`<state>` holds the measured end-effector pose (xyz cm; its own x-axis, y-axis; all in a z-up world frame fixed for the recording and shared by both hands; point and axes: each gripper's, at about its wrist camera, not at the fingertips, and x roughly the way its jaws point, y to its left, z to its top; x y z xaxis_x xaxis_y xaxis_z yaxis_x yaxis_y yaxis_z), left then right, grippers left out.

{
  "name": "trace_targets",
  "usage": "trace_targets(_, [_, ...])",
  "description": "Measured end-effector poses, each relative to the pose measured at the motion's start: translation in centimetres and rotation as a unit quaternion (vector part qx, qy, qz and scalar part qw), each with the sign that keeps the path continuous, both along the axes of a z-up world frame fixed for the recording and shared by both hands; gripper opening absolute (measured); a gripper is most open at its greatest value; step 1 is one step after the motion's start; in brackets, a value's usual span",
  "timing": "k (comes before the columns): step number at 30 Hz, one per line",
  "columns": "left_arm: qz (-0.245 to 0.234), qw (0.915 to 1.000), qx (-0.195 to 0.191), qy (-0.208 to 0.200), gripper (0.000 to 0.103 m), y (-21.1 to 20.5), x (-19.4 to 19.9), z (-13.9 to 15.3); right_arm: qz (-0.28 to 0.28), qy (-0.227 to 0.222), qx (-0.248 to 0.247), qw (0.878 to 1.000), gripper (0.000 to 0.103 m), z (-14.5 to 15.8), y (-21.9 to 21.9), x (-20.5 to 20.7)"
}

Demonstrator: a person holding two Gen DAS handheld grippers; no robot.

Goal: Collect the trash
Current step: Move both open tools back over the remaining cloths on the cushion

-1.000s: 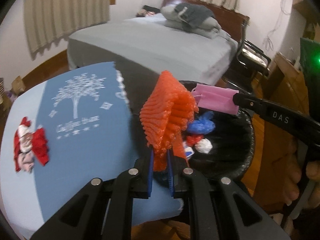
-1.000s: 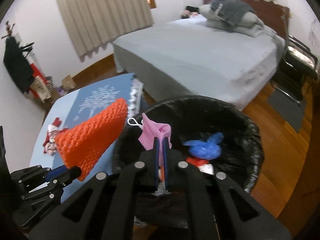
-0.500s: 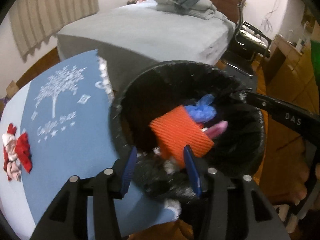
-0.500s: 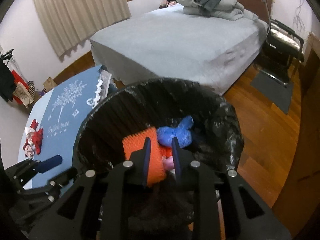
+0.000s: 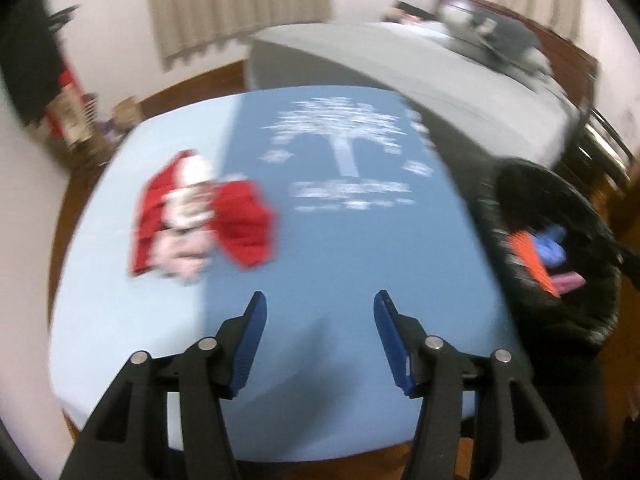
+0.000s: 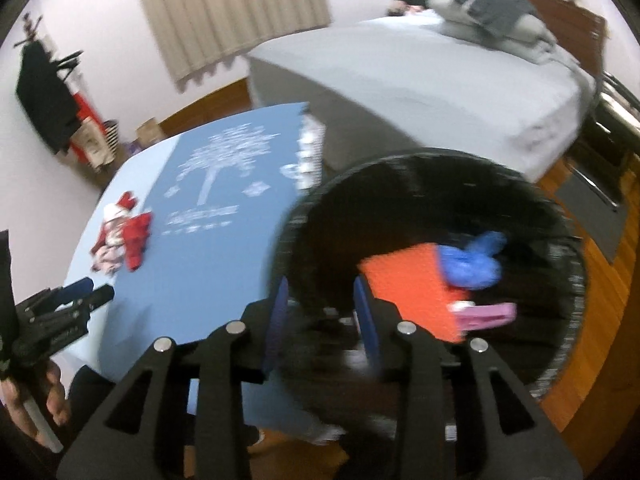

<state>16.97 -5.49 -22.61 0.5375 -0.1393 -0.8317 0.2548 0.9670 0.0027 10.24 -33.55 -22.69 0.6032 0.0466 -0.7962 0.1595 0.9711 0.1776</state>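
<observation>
A black-lined trash bin (image 6: 568,292) stands right of the blue table (image 5: 340,256). In it lie the orange foam net (image 6: 408,284), a blue bag (image 6: 472,260) and the pink mask (image 6: 488,314); the bin (image 5: 600,320) and the net (image 5: 532,260) also show in the left wrist view. A red and white wrapper (image 5: 200,216) lies on the table's left part, seen too in the right wrist view (image 6: 120,236). My left gripper (image 5: 318,308) is open and empty over the table. My right gripper (image 6: 320,300) is open and empty at the bin's near rim.
A grey bed (image 6: 420,76) with folded bedding stands behind the table and bin. A chair (image 6: 612,120) is at the far right on the wooden floor. Curtains (image 6: 224,12) hang at the back. Clothes and boxes (image 6: 80,120) stand by the left wall.
Both grippers opened and dropped the orange net and pink mask into the bin. My left gripper swung left over the table; my right gripper drew back to the bin's rim.
</observation>
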Motion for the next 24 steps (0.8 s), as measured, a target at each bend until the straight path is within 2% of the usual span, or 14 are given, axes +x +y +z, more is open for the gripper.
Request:
trace_targets(4, [0.046, 0.9989, 0.003, -0.014, 0.062, 5.7, 0.8, 0.3, 0.042, -0.001, -0.002, 0.999, 0.040, 0.0, 5.3, 1.9])
trace_targets(9, [0.076, 0.9969, -0.005, -0.021, 0.064, 10.4, 1.8, 0.4, 0.078, -0.005, -0.001, 0.997, 0.040, 0.3, 10.4, 4.1])
trace_targets(18, [0.072, 0.9970, -0.019, -0.020, 0.064, 12.5, 3.4, -0.6, 0.111, -0.007, -0.011, 0.994, 0.040, -0.1, 16.1, 7.0])
trace_targets(24, [0.066, 0.9975, -0.023, -0.012, 0.064, 12.5, 4.4, -1.9, 0.120, 0.001, -0.014, 0.993, 0.040, -1.0, 17.8, 8.6])
